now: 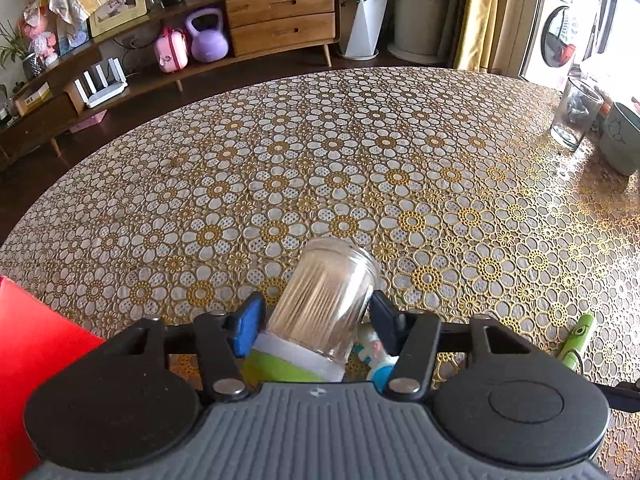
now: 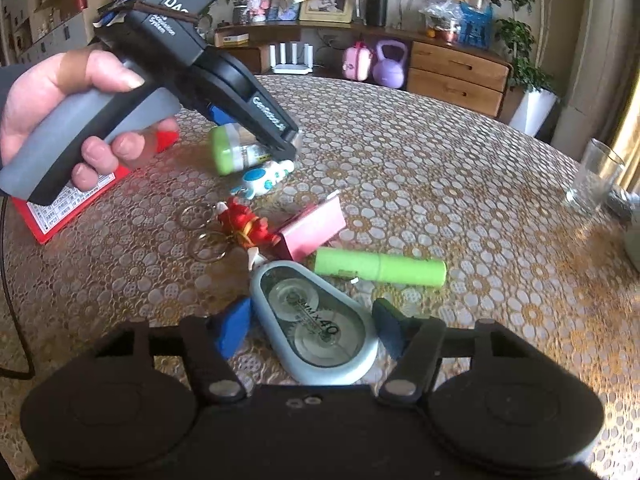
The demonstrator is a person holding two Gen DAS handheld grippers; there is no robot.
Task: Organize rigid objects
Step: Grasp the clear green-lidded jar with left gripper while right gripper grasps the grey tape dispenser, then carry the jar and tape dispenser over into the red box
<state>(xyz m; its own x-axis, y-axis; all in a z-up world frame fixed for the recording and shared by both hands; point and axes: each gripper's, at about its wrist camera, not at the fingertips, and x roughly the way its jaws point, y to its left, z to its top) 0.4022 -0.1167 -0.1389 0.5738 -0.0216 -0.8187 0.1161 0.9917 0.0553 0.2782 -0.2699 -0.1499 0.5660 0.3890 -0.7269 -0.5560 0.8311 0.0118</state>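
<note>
A clear ribbed jar [image 1: 324,292] with a green cap [image 2: 230,150] lies on its side on the flower-patterned table [image 1: 320,140]. My left gripper [image 1: 316,316] is shut on its glass body, one pad on each side. The right wrist view shows the same gripper [image 2: 286,144], held by a hand [image 2: 52,100], tilted down onto the jar. My right gripper [image 2: 312,326] is open around a pale blue correction tape dispenser [image 2: 316,328], which lies flat between the fingers with a narrow gap at the left finger [image 2: 234,328].
A white-blue toy keychain [image 2: 264,180] lies beside the jar. Nearby lie a red figure keychain [image 2: 244,224], a pink box [image 2: 314,232] and a green tube [image 2: 380,268]. A red box [image 2: 60,208] sits left. A drinking glass [image 2: 594,178] and a ceramic cup [image 1: 620,140] stand far right.
</note>
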